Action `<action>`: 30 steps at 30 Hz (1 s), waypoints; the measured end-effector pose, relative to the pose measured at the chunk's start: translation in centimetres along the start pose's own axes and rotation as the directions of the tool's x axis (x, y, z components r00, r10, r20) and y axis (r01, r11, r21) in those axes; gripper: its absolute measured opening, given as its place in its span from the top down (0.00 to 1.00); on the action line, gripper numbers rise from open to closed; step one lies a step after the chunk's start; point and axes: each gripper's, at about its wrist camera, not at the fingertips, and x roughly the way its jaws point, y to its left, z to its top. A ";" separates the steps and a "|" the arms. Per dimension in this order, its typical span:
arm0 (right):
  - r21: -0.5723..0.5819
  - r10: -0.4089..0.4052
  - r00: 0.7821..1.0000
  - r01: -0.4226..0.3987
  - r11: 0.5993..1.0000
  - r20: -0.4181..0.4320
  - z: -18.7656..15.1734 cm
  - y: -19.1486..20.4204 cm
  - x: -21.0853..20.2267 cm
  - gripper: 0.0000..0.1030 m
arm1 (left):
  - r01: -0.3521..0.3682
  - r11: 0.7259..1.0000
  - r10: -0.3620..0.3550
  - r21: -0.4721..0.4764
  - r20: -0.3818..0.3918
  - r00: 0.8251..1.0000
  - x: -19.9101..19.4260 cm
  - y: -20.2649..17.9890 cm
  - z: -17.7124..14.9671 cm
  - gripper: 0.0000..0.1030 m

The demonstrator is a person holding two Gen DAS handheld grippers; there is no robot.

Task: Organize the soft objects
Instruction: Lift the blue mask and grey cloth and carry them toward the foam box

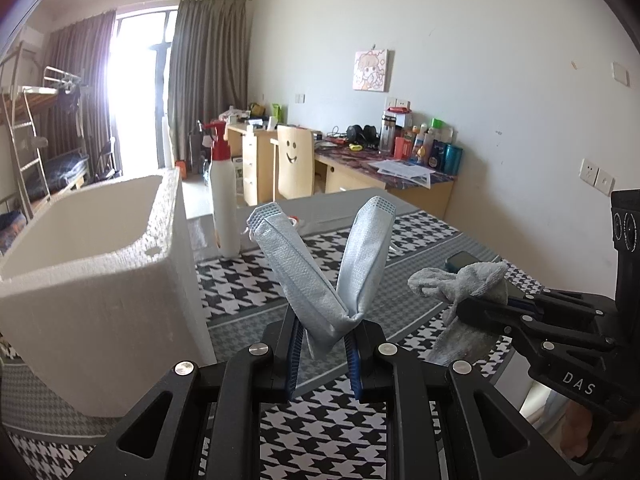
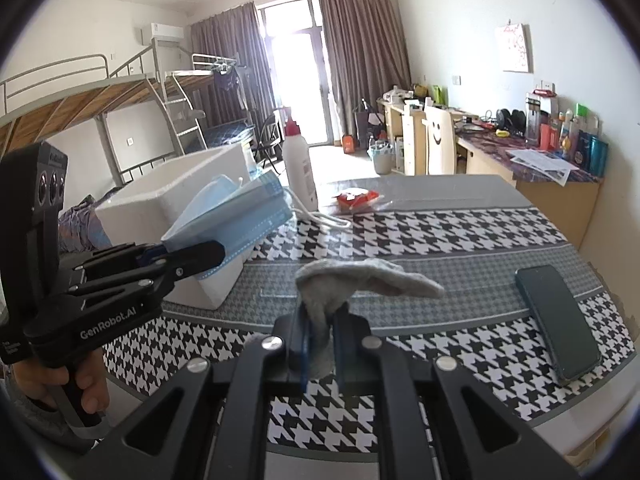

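Foam box (image 2: 168,200) at the table's (image 2: 460,240) left side. Spray bottle (image 2: 298,168) upright just beyond the box's far right corner. Small packet (image 2: 357,199) on the table right of the bottle, near the far edge. Phone (image 2: 558,322) flat toward the right edge. Left gripper (image 1: 324,340), holding the face mask (image 1: 320,268), above the table just right of the box; right gripper (image 2: 320,344), holding the sock (image 2: 360,280), to its right, left of the phone. Desk (image 2: 540,176) and chair (image 2: 440,140) behind the table.

My left gripper (image 2: 208,256) and right gripper (image 1: 464,308) are black with blue pads, silver screws, white lettering, bare-skinned hands.
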 end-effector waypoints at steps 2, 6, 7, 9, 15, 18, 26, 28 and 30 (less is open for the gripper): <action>-0.001 -0.002 1.000 0.002 1.000 0.006 0.2 -0.1 -0.1 0.88 | 0.000 1.000 0.000 0.003 0.007 1.000 -0.1 0.0 0.3 0.80; -0.007 -0.003 1.000 0.003 1.000 0.026 0.8 0.1 -0.3 0.88 | -0.004 1.000 0.004 0.008 0.023 1.000 -0.5 0.0 0.8 0.80; -0.008 -0.002 1.000 0.003 1.000 0.030 1.0 -0.1 -0.3 0.88 | -0.004 1.000 0.004 0.010 0.027 1.000 -0.5 0.0 1.0 0.80; -0.012 0.000 0.999 0.001 1.000 0.037 1.2 -0.1 -0.4 0.88 | -0.008 1.000 0.007 0.014 0.037 0.999 -0.8 0.0 1.3 0.80; -0.024 0.008 0.998 -0.006 1.000 0.066 2.1 -0.3 -0.6 0.88 | -0.014 1.000 0.013 0.023 0.064 0.998 -1.4 0.0 2.1 0.80; -0.026 0.013 0.997 -0.011 1.000 0.082 2.5 -0.4 -0.9 0.88 | -0.013 1.000 0.011 0.028 0.077 0.997 -1.7 -0.1 2.6 0.80; -0.035 0.029 0.993 -0.025 0.999 0.111 3.3 -0.3 -1.3 0.88 | -0.026 0.999 0.023 0.033 0.104 0.994 -2.2 -0.1 3.3 0.80; -0.040 0.030 0.993 -0.025 0.999 0.117 3.5 -0.3 -1.4 0.88 | -0.032 0.999 0.028 0.034 0.111 0.993 -2.4 -0.1 3.4 0.80; -0.046 0.031 0.991 -0.025 0.999 0.127 3.8 -0.2 -1.5 0.88 | -0.038 0.999 0.034 0.032 0.117 0.993 -2.4 -0.1 3.6 0.80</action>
